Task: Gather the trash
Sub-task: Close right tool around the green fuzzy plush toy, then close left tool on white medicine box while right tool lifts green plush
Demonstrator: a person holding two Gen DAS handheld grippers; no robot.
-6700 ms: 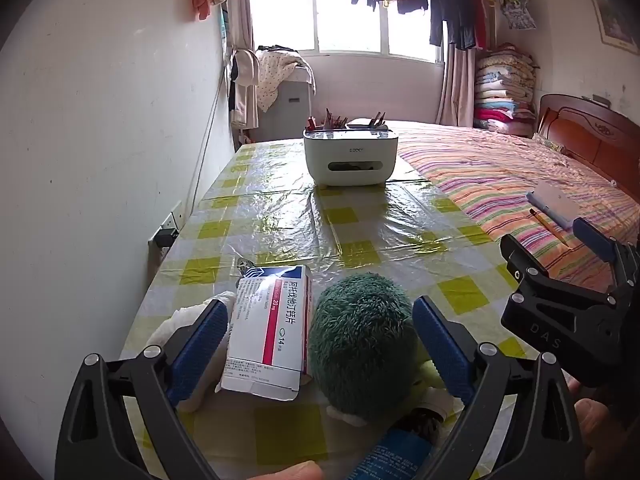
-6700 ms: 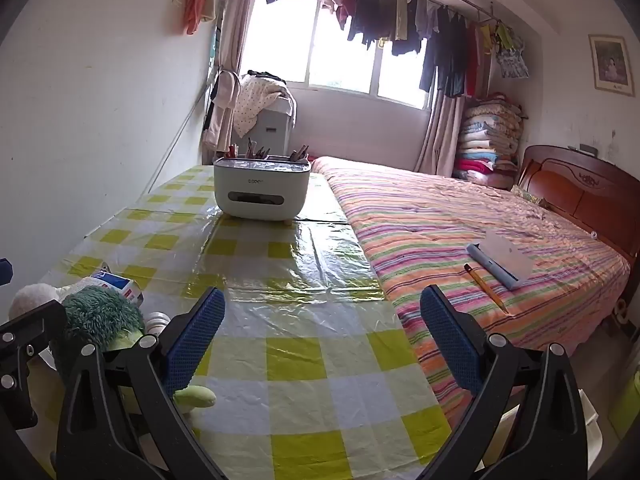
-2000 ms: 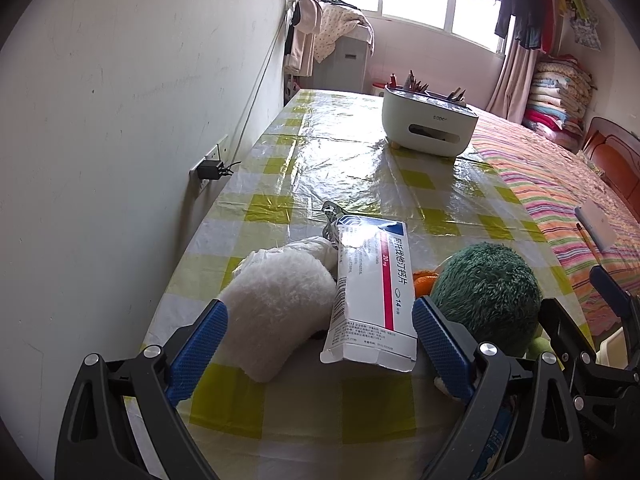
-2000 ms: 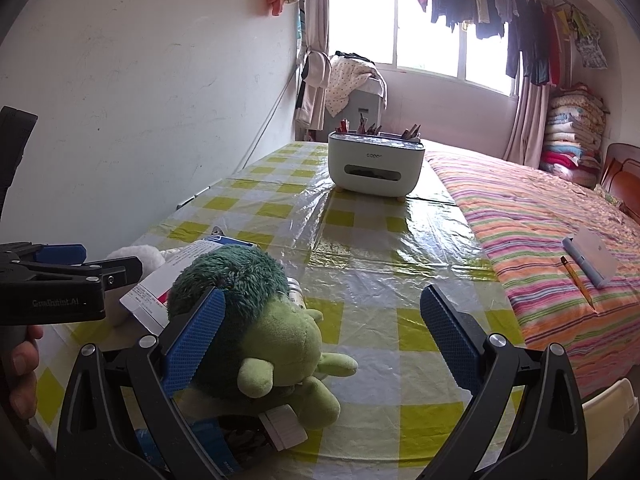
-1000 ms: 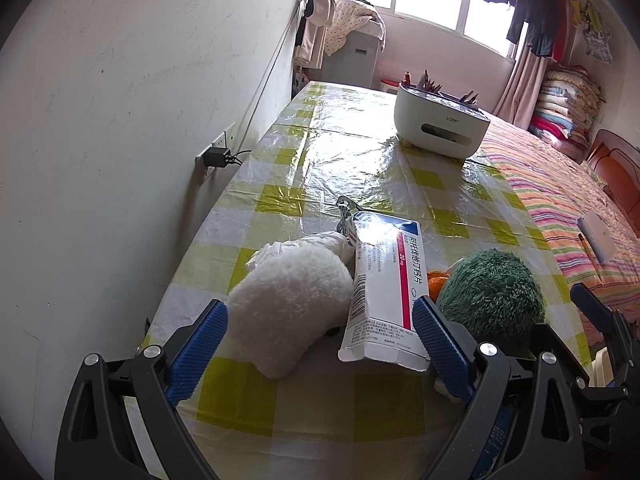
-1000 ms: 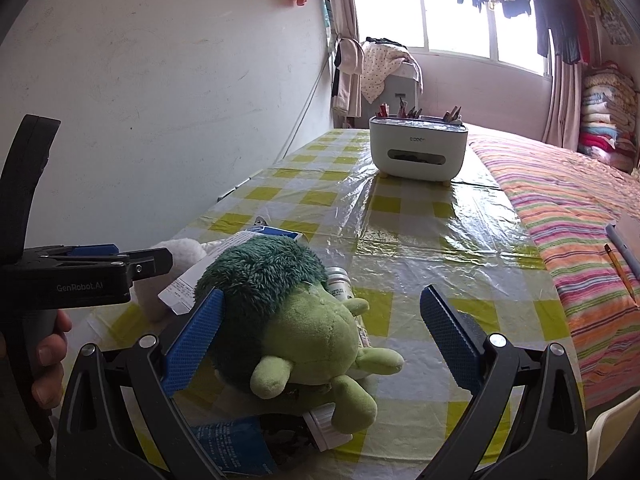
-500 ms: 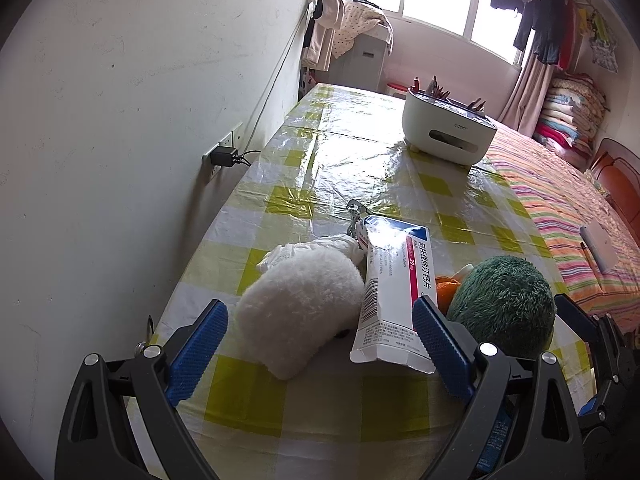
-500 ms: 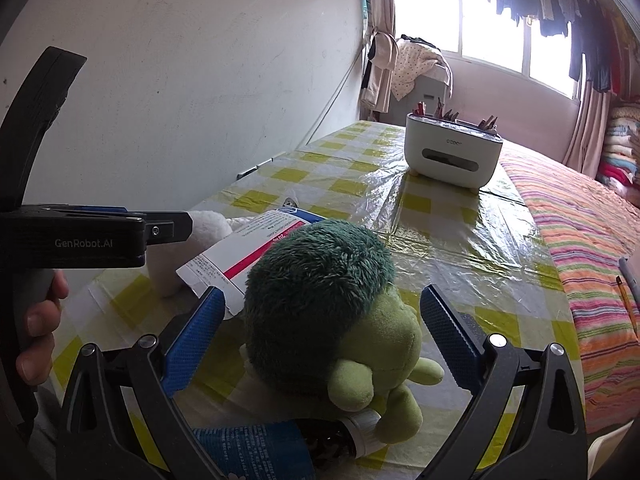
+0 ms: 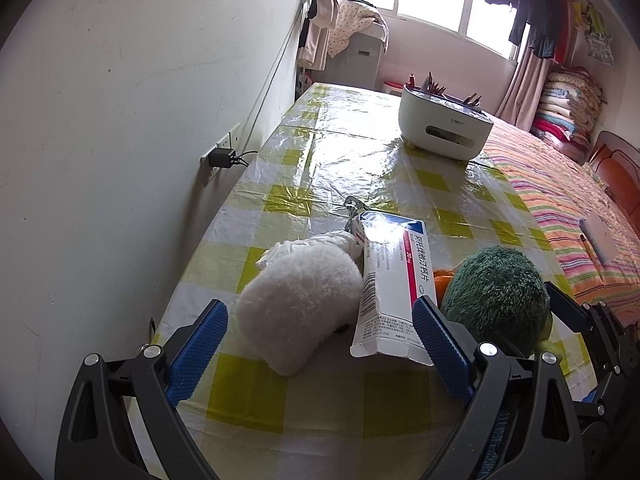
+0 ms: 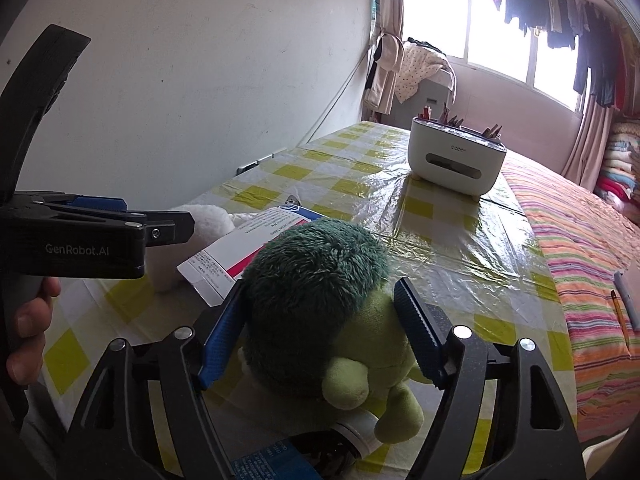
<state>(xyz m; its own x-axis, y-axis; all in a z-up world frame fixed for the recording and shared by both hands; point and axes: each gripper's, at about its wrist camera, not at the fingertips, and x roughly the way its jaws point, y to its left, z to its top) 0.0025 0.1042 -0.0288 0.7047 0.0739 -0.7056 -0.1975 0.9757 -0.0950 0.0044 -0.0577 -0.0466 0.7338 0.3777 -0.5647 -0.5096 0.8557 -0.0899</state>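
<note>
Near-edge clutter on the yellow-and-white checked plastic-covered tabletop (image 9: 360, 168).
Right tool (image 10: 320, 332): jaws closing around the fuzzy green plush turtle (image 10: 320, 304), blue pads at its sides. Left tool (image 9: 316, 344): released, jaws wide, empty, facing the white fluffy plush (image 9: 300, 300) and the white-and-red cardboard medicine box (image 9: 396, 280) leaning beside it. White plastic tissue-box organiser (image 9: 444, 128) at the far edge.

you were in a home bedroom. a bed (image 9: 560, 200) with a striped cover and wooden headboard (image 9: 618, 164) stood just beside the table (image 9: 360, 160) in its checked plastic cloth. clothes (image 10: 560, 12) hung on a rod across the window (image 10: 500, 24), and folded quilts (image 9: 564, 108) were stacked in the corner.
</note>
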